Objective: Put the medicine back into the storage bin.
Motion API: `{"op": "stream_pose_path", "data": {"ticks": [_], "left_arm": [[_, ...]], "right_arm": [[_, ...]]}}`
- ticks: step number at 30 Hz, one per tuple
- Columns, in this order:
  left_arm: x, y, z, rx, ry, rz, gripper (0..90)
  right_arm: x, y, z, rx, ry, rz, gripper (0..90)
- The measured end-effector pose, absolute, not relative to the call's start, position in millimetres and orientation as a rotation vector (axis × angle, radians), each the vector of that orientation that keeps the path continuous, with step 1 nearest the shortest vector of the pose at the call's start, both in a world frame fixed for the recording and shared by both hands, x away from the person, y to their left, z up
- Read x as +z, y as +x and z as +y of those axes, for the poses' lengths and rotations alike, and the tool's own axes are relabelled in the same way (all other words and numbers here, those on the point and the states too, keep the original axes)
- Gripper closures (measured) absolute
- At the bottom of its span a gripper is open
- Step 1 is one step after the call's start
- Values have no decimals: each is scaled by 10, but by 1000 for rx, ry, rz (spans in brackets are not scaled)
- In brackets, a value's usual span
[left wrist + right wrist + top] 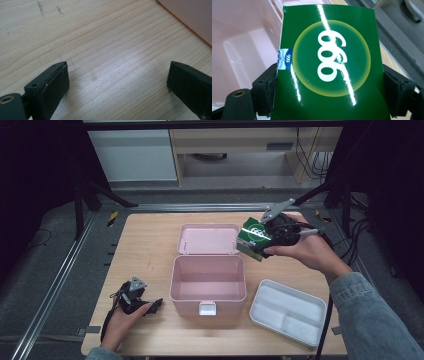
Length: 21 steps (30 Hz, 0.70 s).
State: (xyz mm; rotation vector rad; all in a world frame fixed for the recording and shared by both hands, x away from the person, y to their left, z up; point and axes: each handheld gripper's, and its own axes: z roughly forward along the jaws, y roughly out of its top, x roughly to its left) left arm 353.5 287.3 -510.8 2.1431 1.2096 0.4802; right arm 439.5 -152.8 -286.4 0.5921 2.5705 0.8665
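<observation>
- Green box (pixel 329 67): lower part cut off in right gripper view.
- Right gripper (pixel 257 242): fingers pinch box sides, above pink case (pixel 207 285).
- Left gripper (pixel 117 85): fingers spread wide, nothing between, over surface (pixel 100 37).

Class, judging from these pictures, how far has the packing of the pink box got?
Done: the pink box stands open and empty. In hand: the right gripper holds a green carton above the table, near the lid. The left gripper rests open on the table. Left: probably putting the carton inside and closing the lid.
</observation>
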Motion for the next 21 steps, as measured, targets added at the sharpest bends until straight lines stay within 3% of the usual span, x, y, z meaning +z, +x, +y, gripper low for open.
{"op": "stream_pose_path", "data": {"ticks": [11, 21], "left_arm": [[-5109, 3537, 2871, 482, 2142, 1211, 32], [-5112, 3537, 2870, 483, 2139, 1212, 30]], "right_arm": [[-2774, 4355, -1011, 871, 429, 2639, 177], [-2919, 4367, -583, 902, 308, 2706, 177]]}}
